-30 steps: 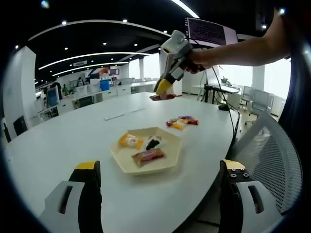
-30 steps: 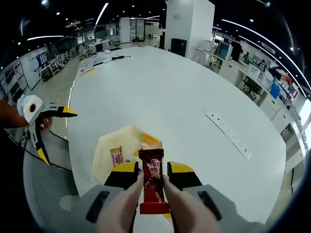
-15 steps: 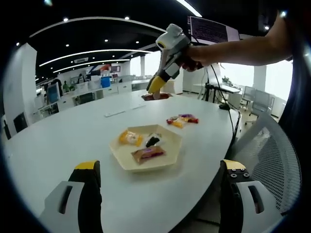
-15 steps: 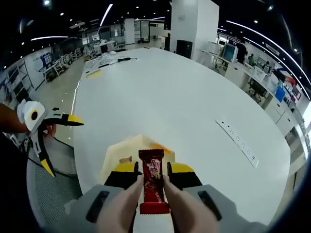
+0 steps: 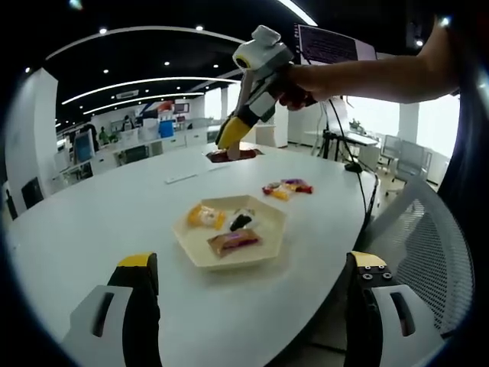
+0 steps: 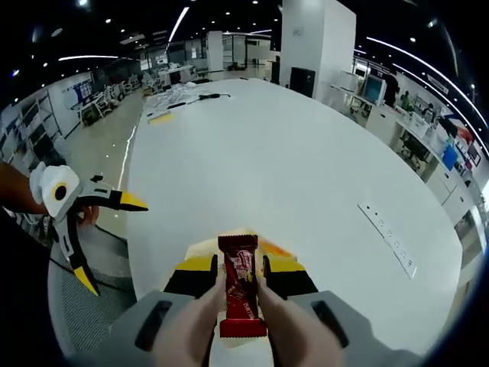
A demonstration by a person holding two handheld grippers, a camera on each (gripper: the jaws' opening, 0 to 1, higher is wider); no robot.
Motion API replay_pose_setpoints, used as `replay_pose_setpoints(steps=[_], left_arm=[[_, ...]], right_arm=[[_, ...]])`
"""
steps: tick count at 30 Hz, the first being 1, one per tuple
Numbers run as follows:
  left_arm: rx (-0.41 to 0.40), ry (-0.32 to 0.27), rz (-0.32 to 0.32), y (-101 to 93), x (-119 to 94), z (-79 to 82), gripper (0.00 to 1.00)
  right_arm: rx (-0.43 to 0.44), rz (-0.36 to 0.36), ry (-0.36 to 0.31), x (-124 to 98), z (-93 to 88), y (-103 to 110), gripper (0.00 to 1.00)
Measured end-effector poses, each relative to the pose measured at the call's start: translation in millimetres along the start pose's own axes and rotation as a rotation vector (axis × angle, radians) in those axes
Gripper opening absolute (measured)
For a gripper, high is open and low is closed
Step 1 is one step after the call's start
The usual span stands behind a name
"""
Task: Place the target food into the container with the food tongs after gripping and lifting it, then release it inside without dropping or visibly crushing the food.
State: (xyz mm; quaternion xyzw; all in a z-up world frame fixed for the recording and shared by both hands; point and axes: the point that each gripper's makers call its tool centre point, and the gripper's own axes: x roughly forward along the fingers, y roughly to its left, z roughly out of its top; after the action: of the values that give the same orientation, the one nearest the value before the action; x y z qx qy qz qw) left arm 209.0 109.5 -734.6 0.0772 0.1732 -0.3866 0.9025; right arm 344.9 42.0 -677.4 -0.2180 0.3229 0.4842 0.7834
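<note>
Red candy bar (image 6: 241, 290) clamped in right claw (image 6: 241, 277), left claw (image 5: 252, 264) spread wide, bare table (image 6: 306, 176) beyond tray (image 5: 269, 229).

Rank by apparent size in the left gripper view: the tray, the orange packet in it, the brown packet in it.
1. Tray, clearly largest.
2. Brown packet and orange packet: too alike to rank; the brown one also lies nearer the camera.

I see a big white oval table (image 5: 92, 222) in an open office, with a long white power strip (image 6: 388, 238) lying flat on it. A grey mesh chair (image 5: 428, 245) sits at the table's edge. Rows of desks (image 5: 145, 145) run beyond, under curved ceiling light strips (image 5: 153, 82).
</note>
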Motion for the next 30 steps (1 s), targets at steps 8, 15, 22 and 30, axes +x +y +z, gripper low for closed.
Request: replay_pose_setpoints(steps=[8, 15, 22, 30], left_arm=[[0.0, 0.006, 0.004, 0.9, -0.2, -2.6, 1.0], [0.005, 0.008, 0.003, 1.1, -0.1, -2.8, 1.0], [0.008, 0.005, 0.009, 2.1, -0.7, -2.4, 1.0], [0.008, 0.003, 0.009, 2.7, -0.3, -1.9, 0.99]], right_arm=[[-0.012, 0.015, 0.004, 4.8, 1.0, 6.7, 0.23], [-0.004, 0.067, 0.023, 6.6, -0.7, 16.6, 0.24], [-0.025, 0.028, -0.017, 5.0, 5.5, 7.8, 0.27], [-0.021, 0.016, -0.025, 0.9, 5.7, 3.4, 0.27]])
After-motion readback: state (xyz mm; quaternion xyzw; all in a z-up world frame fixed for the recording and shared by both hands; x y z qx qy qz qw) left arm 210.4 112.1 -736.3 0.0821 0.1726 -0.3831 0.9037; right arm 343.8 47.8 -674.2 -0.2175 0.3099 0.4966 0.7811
